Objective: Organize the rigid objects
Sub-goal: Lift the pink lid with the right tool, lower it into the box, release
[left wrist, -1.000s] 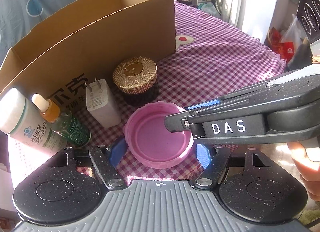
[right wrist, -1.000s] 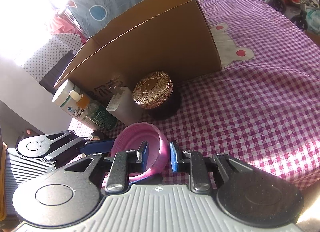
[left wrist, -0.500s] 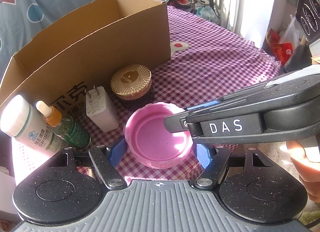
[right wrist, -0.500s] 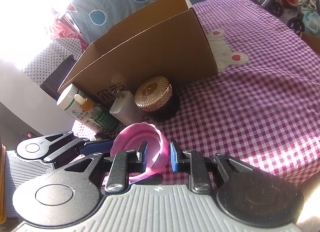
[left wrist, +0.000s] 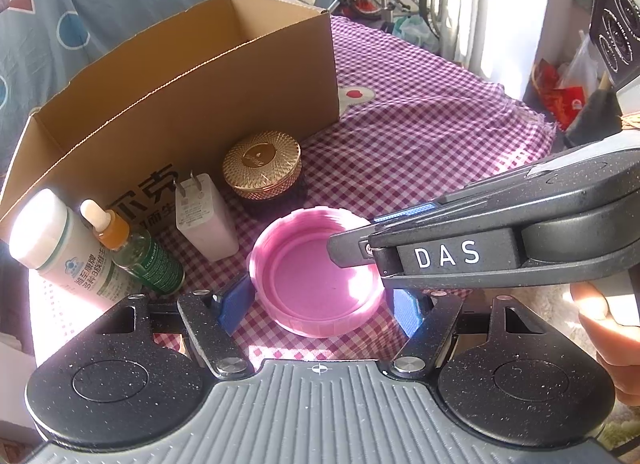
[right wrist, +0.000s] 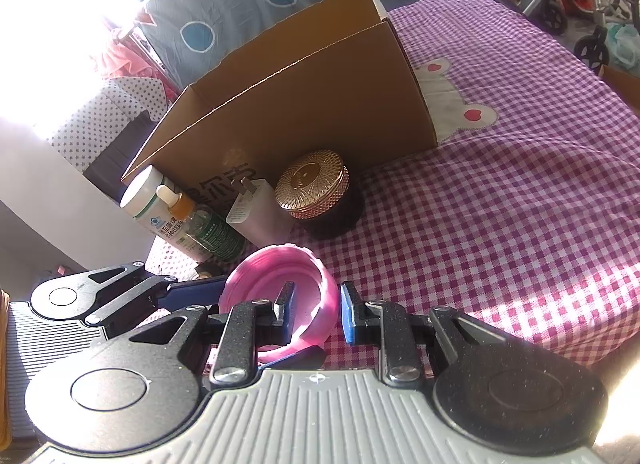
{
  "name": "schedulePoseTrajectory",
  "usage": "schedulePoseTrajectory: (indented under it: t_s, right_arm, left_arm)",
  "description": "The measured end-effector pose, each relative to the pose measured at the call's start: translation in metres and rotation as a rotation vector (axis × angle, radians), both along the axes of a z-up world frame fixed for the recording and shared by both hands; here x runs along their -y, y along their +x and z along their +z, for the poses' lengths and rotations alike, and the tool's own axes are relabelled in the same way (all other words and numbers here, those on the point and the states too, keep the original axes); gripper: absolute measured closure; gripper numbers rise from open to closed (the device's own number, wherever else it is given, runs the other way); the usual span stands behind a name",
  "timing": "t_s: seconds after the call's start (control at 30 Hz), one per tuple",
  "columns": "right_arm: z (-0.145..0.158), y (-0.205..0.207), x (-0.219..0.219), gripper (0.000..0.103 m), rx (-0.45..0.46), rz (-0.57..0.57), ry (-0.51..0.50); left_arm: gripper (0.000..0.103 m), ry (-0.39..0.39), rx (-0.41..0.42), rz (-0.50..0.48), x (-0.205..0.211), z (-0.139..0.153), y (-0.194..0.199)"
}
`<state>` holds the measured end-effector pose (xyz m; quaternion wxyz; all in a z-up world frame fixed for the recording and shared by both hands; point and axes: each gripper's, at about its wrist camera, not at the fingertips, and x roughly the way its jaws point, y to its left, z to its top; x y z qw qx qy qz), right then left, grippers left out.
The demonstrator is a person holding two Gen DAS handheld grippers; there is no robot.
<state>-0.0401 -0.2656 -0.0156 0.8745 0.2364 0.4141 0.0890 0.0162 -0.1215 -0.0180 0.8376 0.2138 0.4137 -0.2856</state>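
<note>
The right gripper reaches in from the right side, low over the table, and its two blue pads stand on either side of the near wall of the pink lid: one pad is inside the lid, the other is outside. A small gap shows between the outer pad and the wall, so the jaws are apart and not clamped. In the left wrist view the right gripper lies almost level, its tip over the right rim of the lid, and a part of the person's hand shows behind it at the right edge.

The left gripper points forward and a little down, jaws wide apart, one blue pad at each side of the pink lid; if they touch it I cannot tell.

The lid lies with the hollow side up on the purple checked tablecloth. Behind it stand a white charger and a gold jar, and to the left a green dropper bottle beside a white bottle. All these are in front of the open cardboard box
</note>
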Motion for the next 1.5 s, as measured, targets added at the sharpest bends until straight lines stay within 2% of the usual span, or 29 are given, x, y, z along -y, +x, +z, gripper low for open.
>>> schedulePoseTrajectory:
  t_s: [0.73,0.87,1.13,1.37,1.5]
  right_arm:
    - [0.012,-0.005,-0.001,0.077,0.027,-0.005,-0.004]
    - [0.031,-0.012,-0.001,0.077,0.078,-0.013,-0.019]
    - [0.103,0.002,-0.010,0.077,0.276,0.041,-0.108]
    - [0.156,0.062,-0.028,0.077,0.373,0.157,-0.175]
    - [0.163,0.119,-0.034,0.077,0.316,0.222,-0.147]
  left_arm:
    - [0.031,-0.013,0.035,0.002,-0.002,0.010,-0.007]
    - [0.031,-0.032,0.070,-0.005,-0.002,0.027,-0.011]
    - [0.031,-0.118,0.149,0.041,-0.014,0.086,0.009]
    - [0.031,-0.180,0.173,0.099,-0.032,0.129,0.061]
    - [0.031,-0.202,0.088,0.143,-0.044,0.136,0.109]
